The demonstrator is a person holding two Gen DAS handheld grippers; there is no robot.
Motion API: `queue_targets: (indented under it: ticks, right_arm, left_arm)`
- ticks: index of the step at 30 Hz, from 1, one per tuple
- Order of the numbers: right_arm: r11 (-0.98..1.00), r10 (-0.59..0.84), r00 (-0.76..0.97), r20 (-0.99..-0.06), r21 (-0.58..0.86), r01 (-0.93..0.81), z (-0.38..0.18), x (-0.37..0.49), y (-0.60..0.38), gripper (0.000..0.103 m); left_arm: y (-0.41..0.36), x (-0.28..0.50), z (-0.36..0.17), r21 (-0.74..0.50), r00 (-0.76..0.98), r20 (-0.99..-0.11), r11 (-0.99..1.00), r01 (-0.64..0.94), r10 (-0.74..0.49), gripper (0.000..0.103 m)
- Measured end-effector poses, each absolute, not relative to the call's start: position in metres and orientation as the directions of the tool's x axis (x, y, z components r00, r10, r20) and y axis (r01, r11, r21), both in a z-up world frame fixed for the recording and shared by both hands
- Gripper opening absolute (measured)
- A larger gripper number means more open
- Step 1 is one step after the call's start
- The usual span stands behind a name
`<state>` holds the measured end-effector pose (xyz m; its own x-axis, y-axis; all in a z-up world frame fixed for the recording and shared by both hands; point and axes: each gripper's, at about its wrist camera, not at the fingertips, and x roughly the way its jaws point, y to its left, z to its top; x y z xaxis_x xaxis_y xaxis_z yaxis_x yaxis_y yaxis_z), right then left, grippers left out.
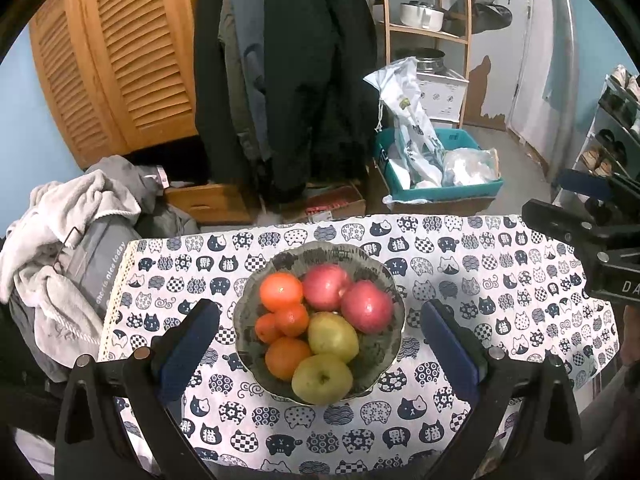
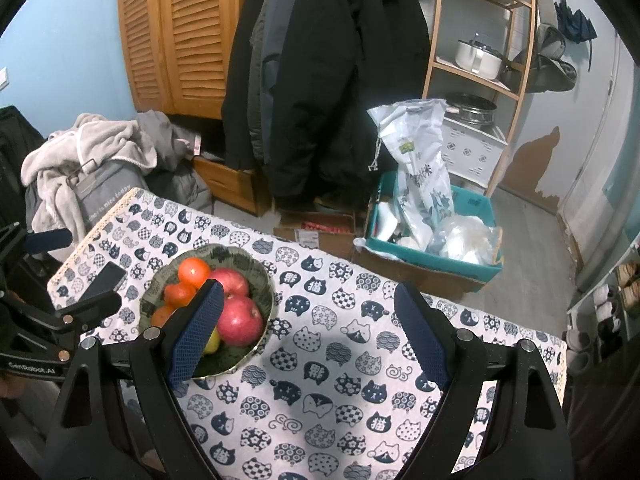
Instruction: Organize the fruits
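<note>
1. While both grippers hover spread and empty, the left gripper frames the scalloped grey-green bowl.
2. Red apples at its 1 o'clock, oranges at 9, yellow-green pears at 6.
3. The right gripper straddles bare cat-print tablecloth.
4. All fruit lies bowled: either gathered or awaiting sorting.

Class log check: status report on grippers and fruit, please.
Left gripper open, empty. Right gripper open, empty. All fruit in bowl. Nothing blocking.

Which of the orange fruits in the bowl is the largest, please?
The round orange fruit at the far left rim of the grey patterned bowl, beside a red apple; the other three orange ones nearer the camera look smaller.
</note>
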<state>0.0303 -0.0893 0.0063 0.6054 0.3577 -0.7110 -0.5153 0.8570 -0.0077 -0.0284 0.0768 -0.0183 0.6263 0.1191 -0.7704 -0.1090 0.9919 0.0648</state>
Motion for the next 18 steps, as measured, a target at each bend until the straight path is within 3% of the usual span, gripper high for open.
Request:
queue_targets:
  ticks: [18]
  right_arm:
    - [0.857, 0.357, 0.604, -0.712, -0.007, -0.515, 0.0059, 0.0300, -0.0896, 0.086]
  left_arm:
    - [0.0720, -0.0317, -0.0213, 0.050, 0.620, -0.778, 0.993, -0.106, 0.105, 0.102]
